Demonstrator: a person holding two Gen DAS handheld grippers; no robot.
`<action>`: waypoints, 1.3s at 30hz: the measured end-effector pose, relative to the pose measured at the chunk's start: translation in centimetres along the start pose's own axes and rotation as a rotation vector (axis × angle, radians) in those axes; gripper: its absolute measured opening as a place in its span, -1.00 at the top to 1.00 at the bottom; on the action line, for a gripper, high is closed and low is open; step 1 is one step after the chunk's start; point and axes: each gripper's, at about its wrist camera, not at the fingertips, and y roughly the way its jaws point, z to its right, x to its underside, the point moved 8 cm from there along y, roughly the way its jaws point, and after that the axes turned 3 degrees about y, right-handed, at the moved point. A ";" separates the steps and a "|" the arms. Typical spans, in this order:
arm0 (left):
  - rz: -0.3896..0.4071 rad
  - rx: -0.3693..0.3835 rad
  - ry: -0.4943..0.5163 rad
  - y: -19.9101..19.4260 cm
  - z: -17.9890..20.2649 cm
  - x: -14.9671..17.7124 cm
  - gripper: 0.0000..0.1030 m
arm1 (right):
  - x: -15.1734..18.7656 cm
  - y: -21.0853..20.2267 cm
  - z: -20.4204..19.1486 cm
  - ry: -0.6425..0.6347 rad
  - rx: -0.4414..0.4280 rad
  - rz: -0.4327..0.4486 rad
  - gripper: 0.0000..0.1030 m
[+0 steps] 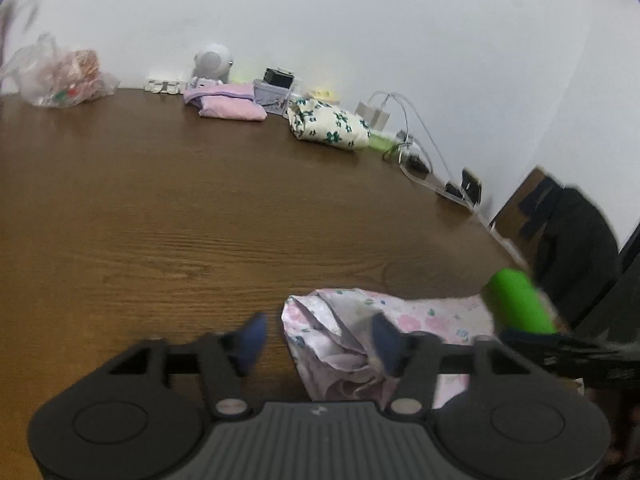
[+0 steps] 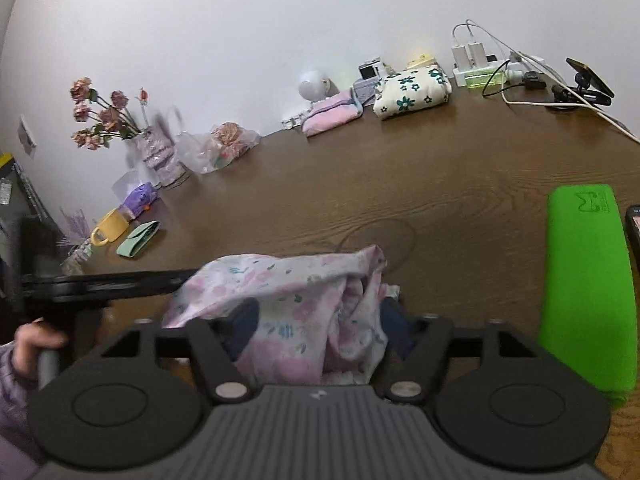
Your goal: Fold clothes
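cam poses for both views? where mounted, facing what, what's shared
Left wrist: on the left gripper, facing across the wooden table to the wall; own blue fingers show, open beside the pink floral garment.
Right wrist: on the right gripper, facing the same wall; fingers straddle the garment; a hand shows at left.
Shared: garment, folded pink clothes, folded floral bundle.

I get soft, even indoor light off the white wall (image 1: 320, 20), with no glare and only faint shadows on the bench (image 1: 180, 208). Both fisheye views bend the bench edge and go black in the corners. My left view is smeared with motion blur; the right is sharper, though nearby cloth (image 2: 296, 300) stays soft.
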 end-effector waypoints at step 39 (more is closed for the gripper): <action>0.132 0.298 -0.061 -1.1 3.4 -9.3 0.79 | -9.5 0.7 -2.5 0.059 -0.195 -0.014 0.80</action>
